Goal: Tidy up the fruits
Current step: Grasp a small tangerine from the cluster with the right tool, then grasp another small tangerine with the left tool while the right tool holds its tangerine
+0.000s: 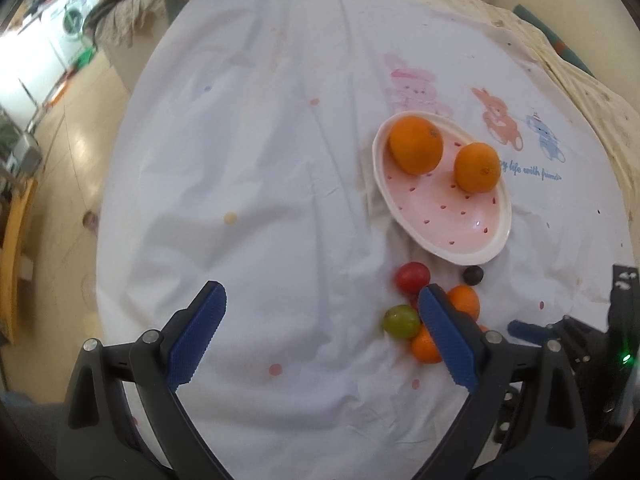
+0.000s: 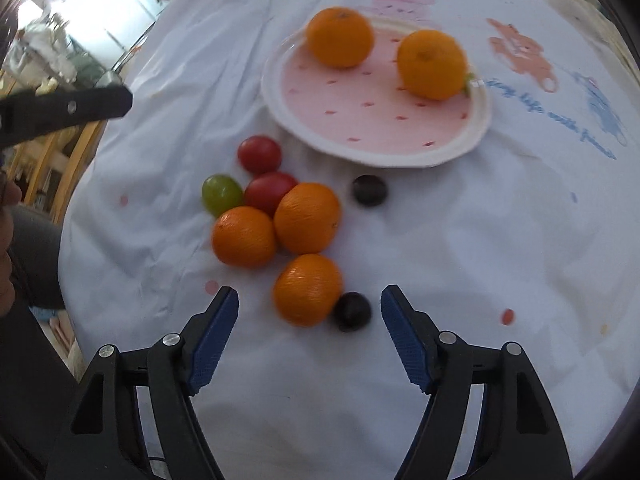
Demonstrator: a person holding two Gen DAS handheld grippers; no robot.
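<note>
**Both jaws spread, fruit on cloth and plate**

My left gripper (image 1: pixel 322 300) hangs over the white cloth (image 1: pixel 248 168), jaws spread wide, holding nothing. My right gripper (image 2: pixel 310 304) is likewise spread, with the nearest orange (image 2: pixel 307 290) and a dark grape (image 2: pixel 352 311) just ahead between its fingers. Two oranges (image 2: pixel 340 37) sit on the pink plate (image 2: pixel 280 108). Tomatoes (image 2: pixel 259 154), a green grape (image 2: pixel 221 194) and other oranges cluster beside the plate.

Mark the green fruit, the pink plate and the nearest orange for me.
green fruit (image 2: pixel 221 195): right wrist view, middle of its skin.
pink plate (image 2: pixel 372 120): right wrist view, bare pink floor.
nearest orange (image 2: pixel 307 289): right wrist view, centre of the peel.
</note>
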